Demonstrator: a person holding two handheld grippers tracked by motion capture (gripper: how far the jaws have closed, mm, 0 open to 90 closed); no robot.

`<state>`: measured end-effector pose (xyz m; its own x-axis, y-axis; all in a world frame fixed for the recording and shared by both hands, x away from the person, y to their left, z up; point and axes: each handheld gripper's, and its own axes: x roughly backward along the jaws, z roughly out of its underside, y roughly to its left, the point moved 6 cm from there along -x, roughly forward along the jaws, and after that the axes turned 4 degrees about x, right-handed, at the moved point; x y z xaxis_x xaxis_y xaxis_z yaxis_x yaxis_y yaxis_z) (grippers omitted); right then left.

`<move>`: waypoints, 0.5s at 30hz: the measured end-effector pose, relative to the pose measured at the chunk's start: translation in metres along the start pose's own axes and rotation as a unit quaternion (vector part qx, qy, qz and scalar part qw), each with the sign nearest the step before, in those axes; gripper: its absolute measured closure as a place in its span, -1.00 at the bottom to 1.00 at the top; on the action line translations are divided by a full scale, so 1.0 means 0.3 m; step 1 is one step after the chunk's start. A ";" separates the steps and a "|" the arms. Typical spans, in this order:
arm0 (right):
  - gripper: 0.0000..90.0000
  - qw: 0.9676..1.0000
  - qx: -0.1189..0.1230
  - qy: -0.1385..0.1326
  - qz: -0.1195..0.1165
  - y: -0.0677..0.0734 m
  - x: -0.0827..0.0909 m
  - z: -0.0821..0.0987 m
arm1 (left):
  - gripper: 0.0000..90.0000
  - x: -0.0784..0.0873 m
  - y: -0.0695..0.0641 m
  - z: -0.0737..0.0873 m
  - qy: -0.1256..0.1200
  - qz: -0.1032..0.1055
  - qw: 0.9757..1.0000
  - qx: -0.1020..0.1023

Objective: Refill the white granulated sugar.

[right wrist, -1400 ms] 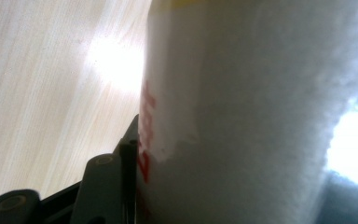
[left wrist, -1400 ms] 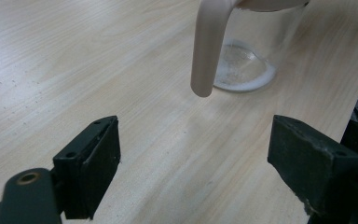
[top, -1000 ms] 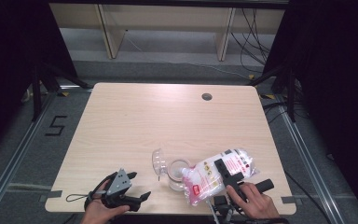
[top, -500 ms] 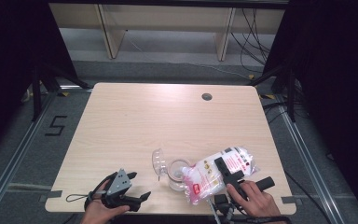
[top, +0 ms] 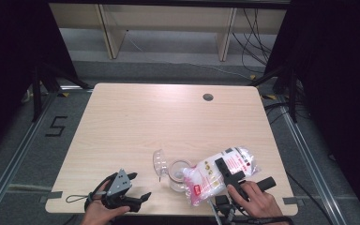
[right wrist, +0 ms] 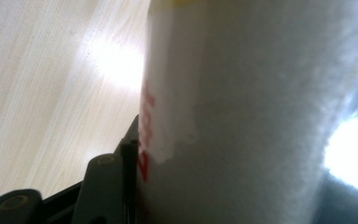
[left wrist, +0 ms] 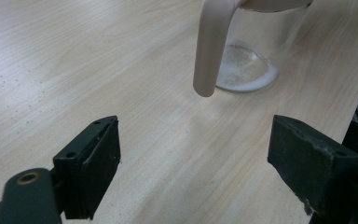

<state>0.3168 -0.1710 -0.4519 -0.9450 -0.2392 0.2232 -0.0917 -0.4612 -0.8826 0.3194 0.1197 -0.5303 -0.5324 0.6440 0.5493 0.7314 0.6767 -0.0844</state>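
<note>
A white plastic bag [right wrist: 261,116] with red print presses against the black jaw at seven o'clock, with pale wooden tabletop [right wrist: 42,84] stretching off toward ten o'clock.

I'm seeing the left hand [top: 101,211] coming in at the bottom edge near the front left corner, wrapping round the left gripper [top: 138,187], which is lying low and pointing off to the right. Its jaws are standing wide apart in the left gripper view, nothing pressing between them. The right hand [top: 255,199] is sitting at the front right, fingers [top: 243,190] curling over the right gripper [top: 225,169], which is angling up and away from me. I'm reading its jaws as clamping a bag [top: 218,173], one pad pressing flat against it.
</note>
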 end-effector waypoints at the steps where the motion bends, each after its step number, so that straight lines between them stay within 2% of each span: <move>1: 0.11 1.000 -0.011 0.003 -0.002 0.005 0.001 0.001 | -0.63 0.000 0.000 0.000 0.000 0.001 1.000 0.001; 7: 0.11 1.000 -0.009 0.003 -0.002 0.002 0.002 0.003 | -0.63 -0.001 -0.002 0.002 0.001 0.001 1.000 0.002; 10: 0.11 1.000 -0.008 0.003 -0.001 0.001 0.002 0.004 | -0.63 0.000 0.005 -0.003 -0.001 0.000 1.000 -0.010; 11: 0.11 1.000 -0.010 0.003 -0.001 0.000 0.001 0.005 | -0.63 0.004 0.010 0.000 0.006 -0.005 1.000 -0.018; 15: 0.12 1.000 -0.010 0.001 -0.001 -0.001 -0.001 0.003 | -0.63 0.004 0.009 0.002 0.008 -0.003 1.000 -0.011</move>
<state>0.3174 -0.1717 -0.4513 -0.9454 -0.2369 0.2240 -0.0993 -0.4452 -0.8899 0.3206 0.1225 -0.5304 -0.5308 0.6339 0.5626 0.7373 0.6727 -0.0624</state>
